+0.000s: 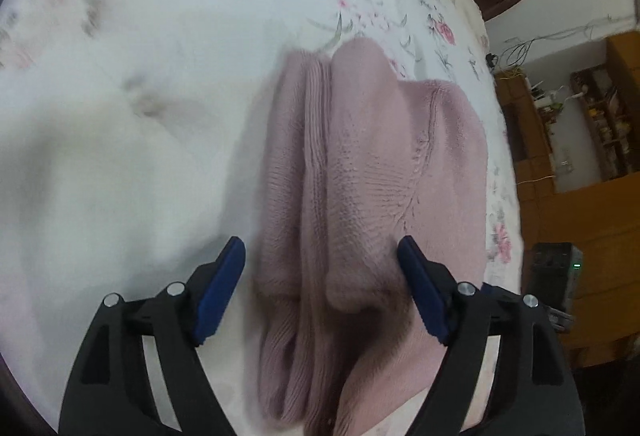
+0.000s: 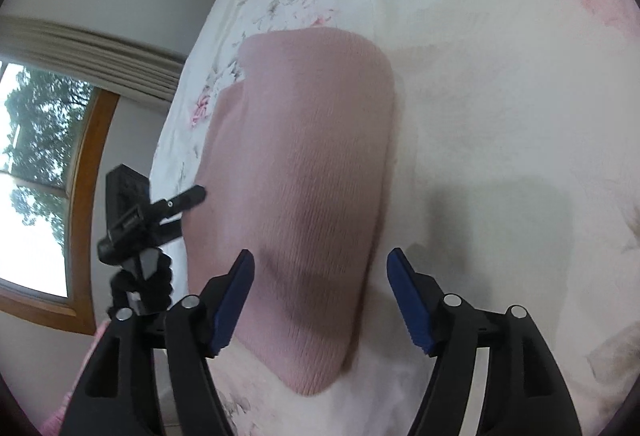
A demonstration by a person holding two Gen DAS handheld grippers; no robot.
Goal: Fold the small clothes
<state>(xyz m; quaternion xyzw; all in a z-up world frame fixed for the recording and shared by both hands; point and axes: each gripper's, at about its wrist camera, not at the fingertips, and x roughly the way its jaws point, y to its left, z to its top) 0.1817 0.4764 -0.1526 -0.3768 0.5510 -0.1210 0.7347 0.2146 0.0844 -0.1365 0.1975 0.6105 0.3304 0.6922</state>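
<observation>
— Hovering over the bed [image 1: 120, 155], both of them; the left gripper [image 1: 322, 256] has its jaws spread wide above the pink knitted sweater [image 1: 360, 163], holding nothing.

— And the right one?

— The right gripper [image 2: 320, 268] is released too, jaws apart over the smooth folded end of the same sweater [image 2: 312, 163]; the garment lies on the floral bedspread [image 2: 500, 115], near the bed's edge.

— So which step is this?

— I'd judge the sleeves are already turned in, since a ribbed cuff lies along the body in the left view; what's left looks like the final fold in half.

— What does that call for?

— Each gripper closing on a corner of one end; then lifting together, evenly, so the thick knit doesn't sag or slide.
</observation>
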